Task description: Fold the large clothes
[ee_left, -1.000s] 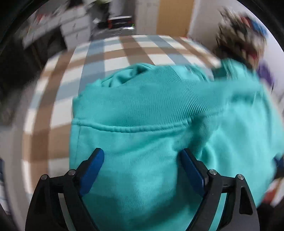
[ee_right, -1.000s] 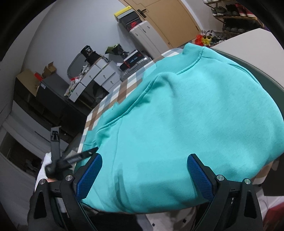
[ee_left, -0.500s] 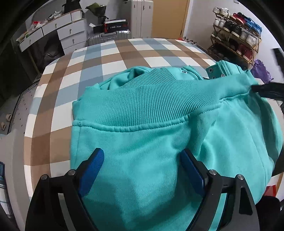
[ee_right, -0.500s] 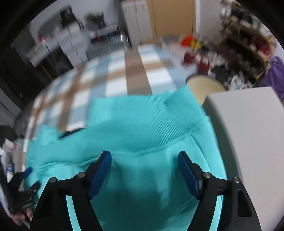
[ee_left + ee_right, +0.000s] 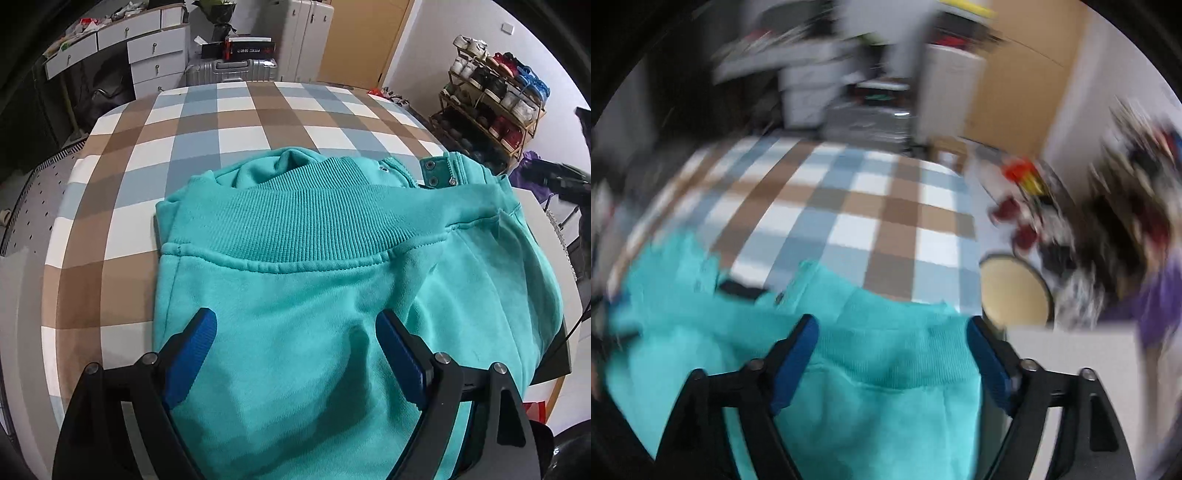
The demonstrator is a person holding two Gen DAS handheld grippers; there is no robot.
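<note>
Teal sweatshirt (image 5: 295,295) at cloth (image 5: 184,147) edge

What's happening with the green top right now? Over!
Left gripper open above the teal sweatshirt. Right gripper open too, jaws just widened, nothing pinched. Sweatshirt folded on checked cloth. Nothing in the way.

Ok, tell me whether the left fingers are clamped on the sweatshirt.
No: the left gripper stands wide open above the sweatshirt, its fingers pinching no fabric.
</note>
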